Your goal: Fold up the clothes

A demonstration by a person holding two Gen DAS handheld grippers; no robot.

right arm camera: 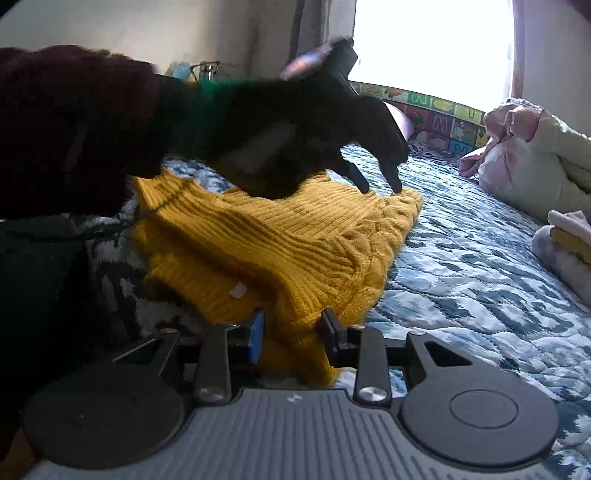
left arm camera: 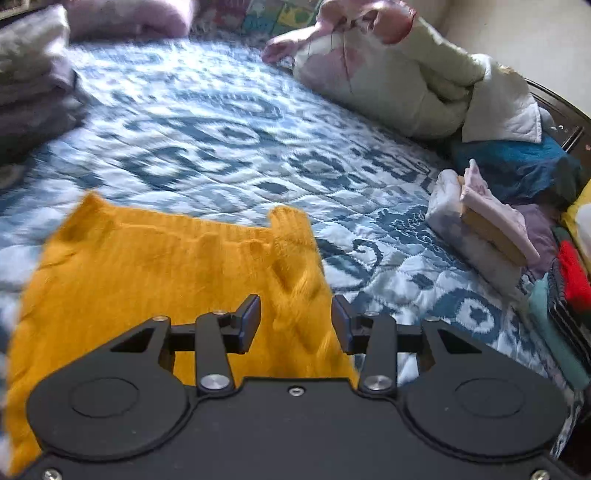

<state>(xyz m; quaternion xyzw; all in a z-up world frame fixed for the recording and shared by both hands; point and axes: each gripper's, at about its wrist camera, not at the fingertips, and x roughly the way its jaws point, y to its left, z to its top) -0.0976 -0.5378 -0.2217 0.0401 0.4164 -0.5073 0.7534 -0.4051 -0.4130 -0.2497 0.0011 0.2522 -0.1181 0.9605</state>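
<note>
- Sweater (right arm camera: 280,254), mustard knit, lying on the quilt (left arm camera: 221,140) at the near edge of the bed, bunched into a rough stack of layers rather than spread flat.
- Right gripper (right arm camera: 291,332) low at the sweater's near hem, jaws parted with knit between them; cannot tell whether the pads actually pinch it.
- Left gripper (left arm camera: 295,321) hovering over the far part of the sweater, jaws moderately open, nothing held; in the right view seen as a dark blurred shape with fingertips (right arm camera: 395,184) just above the far edge.
- Judged part-way through: sweater seems folded at least once, edges uneven, a ribbed cuff (left arm camera: 291,225) sticking out at the far corner; squaring up and a last fold probably left, then moving it to a pile.
- Stack of folded pale clothes (left arm camera: 480,229) to the right on the quilt, well apart from the sweater; likely finished work.
- Beyond it, a loose heap (left arm camera: 565,273) of red, teal and purple items at the bed's right edge, likely not yet folded.
- Grey folded pile (left arm camera: 33,85) at the far left.
- Bundled comforter (left arm camera: 406,81) and pink pillow (left arm camera: 129,18) at the far side.
- Open quilt between sweater and piles; nothing blocking the fold, only blur making fine edges hard to judge.
</note>
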